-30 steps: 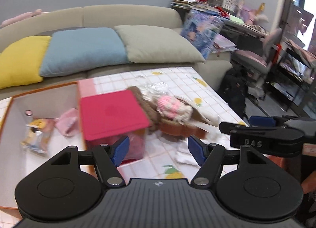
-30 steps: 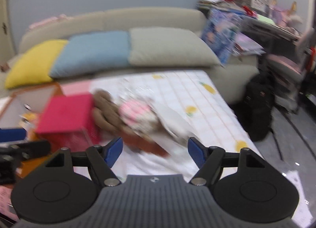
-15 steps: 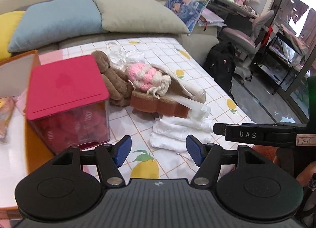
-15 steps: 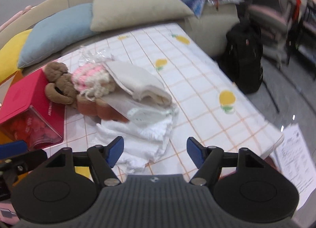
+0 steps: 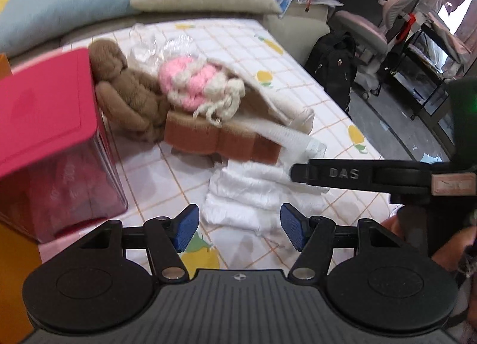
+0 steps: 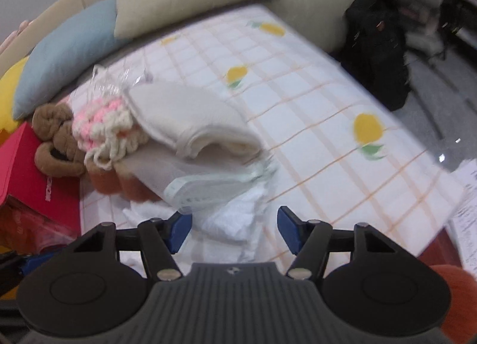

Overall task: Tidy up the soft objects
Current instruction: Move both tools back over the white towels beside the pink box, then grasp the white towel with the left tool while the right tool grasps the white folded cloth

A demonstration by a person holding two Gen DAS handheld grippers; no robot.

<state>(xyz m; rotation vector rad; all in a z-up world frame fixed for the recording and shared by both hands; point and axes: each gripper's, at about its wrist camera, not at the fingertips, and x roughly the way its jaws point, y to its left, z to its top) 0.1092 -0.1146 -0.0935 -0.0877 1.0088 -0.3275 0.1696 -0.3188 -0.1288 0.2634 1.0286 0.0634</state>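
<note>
Approach step, both tools poised above a white folded cloth (image 5: pixel 253 195) lying on the lemon-print tablecloth (image 5: pixel 313 81), nearest item of the heap. Left gripper (image 5: pixel 237 226): jaws apart, nothing between the pads. Right gripper (image 6: pixel 229 232): jaws closing, cloth in line beyond them but not pressed by the pads. Behind the cloth: orange-brown sponge (image 5: pixel 220 141), pink-and-cream knitted toy (image 5: pixel 193 81) resting on it, brown plush (image 5: pixel 125 93) touching the red-lidded box (image 5: pixel 44 111), cream folded towel (image 6: pixel 190 117) over a clear packet (image 6: pixel 208 186).

Next move, as a judgement: lowering onto opposite edges of the white cloth, pinching only its top layers, lifting evenly. Risk: dragging the packet overlapping its far edge.
</note>
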